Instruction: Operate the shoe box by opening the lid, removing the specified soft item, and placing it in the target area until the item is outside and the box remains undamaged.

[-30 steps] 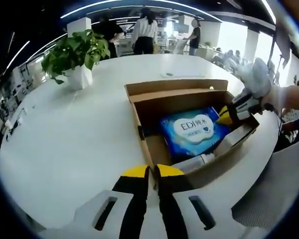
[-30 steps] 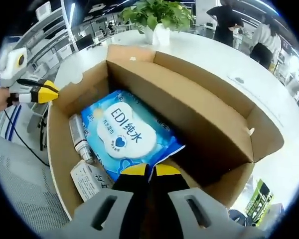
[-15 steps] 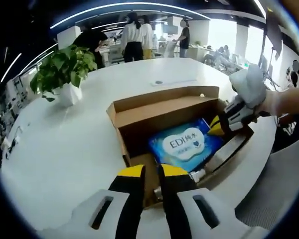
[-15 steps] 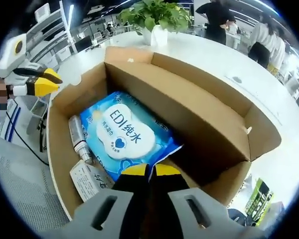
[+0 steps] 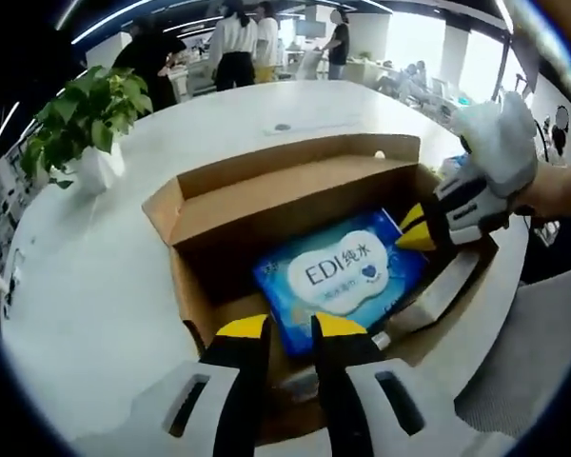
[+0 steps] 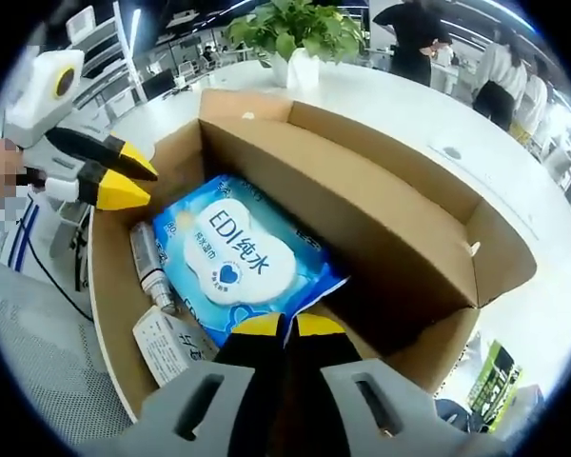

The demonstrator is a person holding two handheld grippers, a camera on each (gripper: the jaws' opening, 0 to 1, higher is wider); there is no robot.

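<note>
An open brown shoe box (image 5: 186, 286) (image 6: 109, 286) lies on a white table (image 5: 86, 286), its lid (image 5: 295, 162) (image 6: 400, 162) folded back. Inside lies a soft blue wipes pack (image 5: 338, 276) (image 6: 233, 252) with a white label. My left gripper (image 5: 290, 328) hangs over the box's near wall, its yellow-tipped jaws a little apart. It also comes into the right gripper view (image 6: 145, 184) by the box's left wall. My right gripper (image 6: 287, 324) (image 5: 409, 228) is shut, its tips at the pack's edge. I cannot tell whether it pinches the pack.
A small bottle (image 6: 147, 267) and a white carton (image 6: 171, 343) (image 5: 447, 290) lie beside the pack in the box. A potted plant (image 5: 86, 114) (image 6: 300, 38) stands further along the table. Several people stand behind the table. A gloved hand (image 5: 500, 143) holds the right gripper.
My left gripper has moved in over the box's near wall and its jaws have parted slightly. The right gripper and the pack have stayed put.
</note>
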